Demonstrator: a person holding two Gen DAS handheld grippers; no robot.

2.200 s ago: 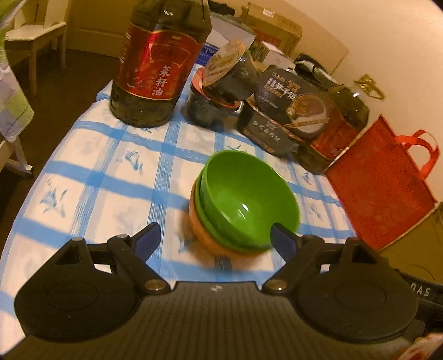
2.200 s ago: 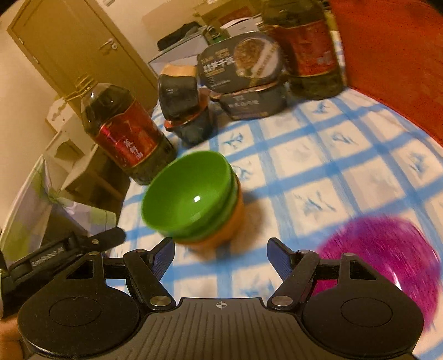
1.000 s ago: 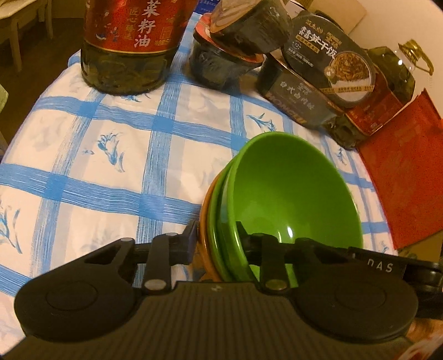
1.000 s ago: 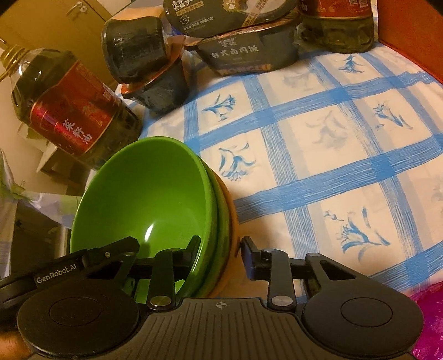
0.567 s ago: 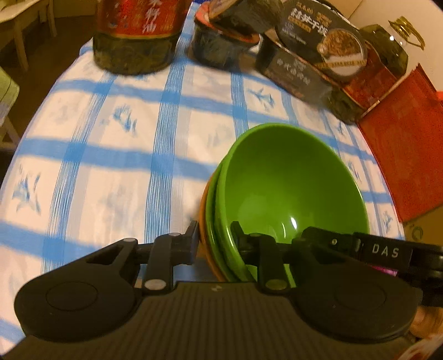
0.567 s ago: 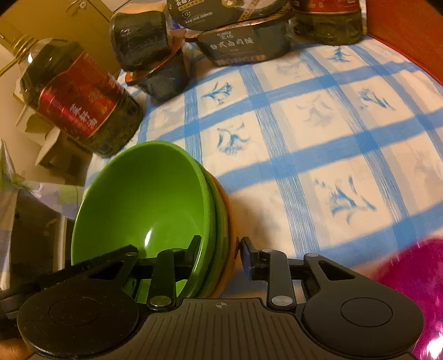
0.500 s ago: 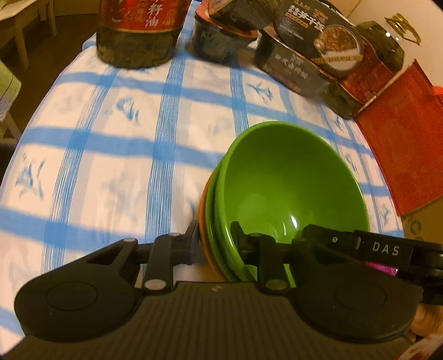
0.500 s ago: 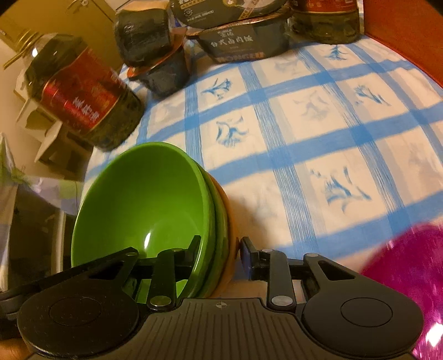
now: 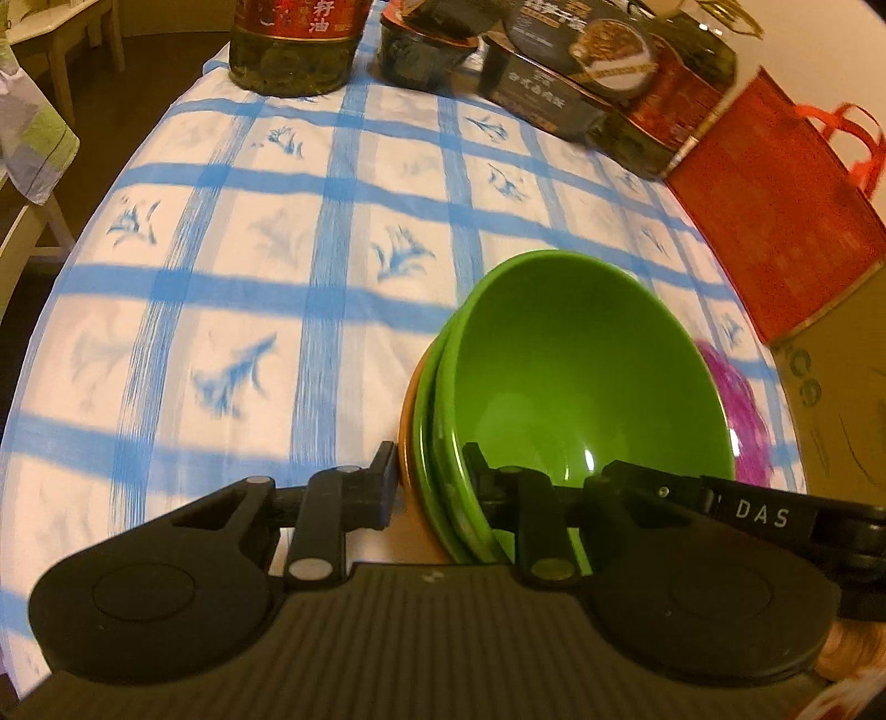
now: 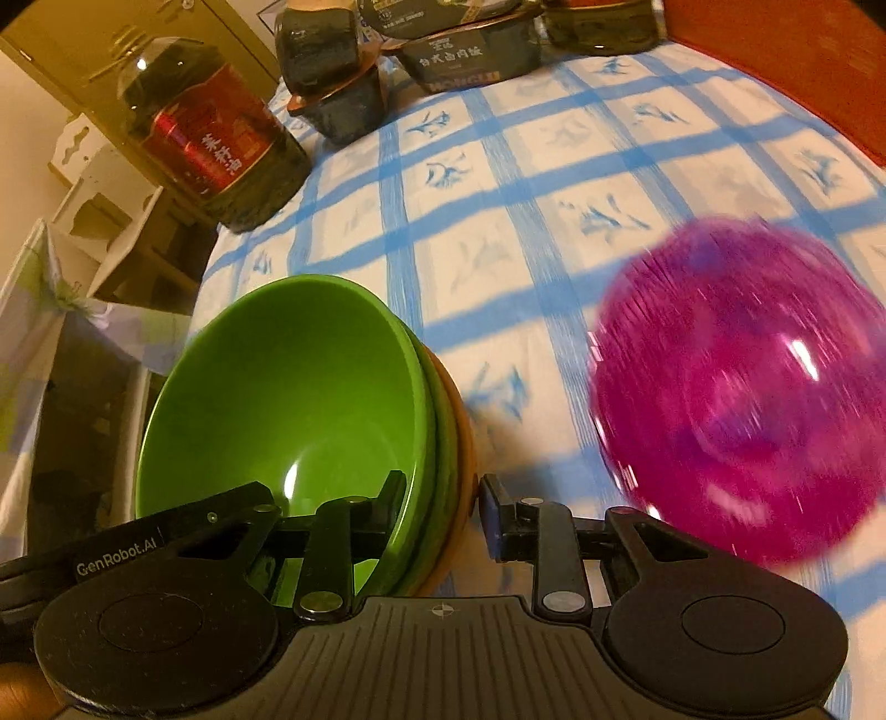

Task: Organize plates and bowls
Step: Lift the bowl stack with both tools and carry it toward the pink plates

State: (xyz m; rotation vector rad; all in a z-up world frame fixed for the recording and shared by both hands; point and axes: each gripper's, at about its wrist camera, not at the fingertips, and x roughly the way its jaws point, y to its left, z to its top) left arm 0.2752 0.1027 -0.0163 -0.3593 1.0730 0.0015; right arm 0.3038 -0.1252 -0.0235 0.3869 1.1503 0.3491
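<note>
A stack of nested bowls, green ones [image 9: 576,376] inside an orange one [image 9: 407,421], is held above the blue-checked tablecloth [image 9: 277,266]. My left gripper [image 9: 432,476] is shut on the stack's left rim. My right gripper [image 10: 443,501] is shut on the stack's right rim; the green bowl [image 10: 288,387] and the orange edge [image 10: 465,443] show in the right wrist view. A magenta plate [image 10: 742,387] lies on the cloth to the right of the stack, blurred. A sliver of it [image 9: 736,399] shows behind the bowls in the left wrist view.
At the table's far edge stand an oil bottle [image 9: 293,44], dark food cups [image 9: 421,50] and boxed meals [image 9: 559,77]. A red bag [image 9: 775,210] stands at the right. A chair and draped cloth [image 10: 72,332] are left of the table.
Both grippers have closed on the bowl stack's rims, lifted it and carried it toward the near right. The magenta plate has come into view beside it.
</note>
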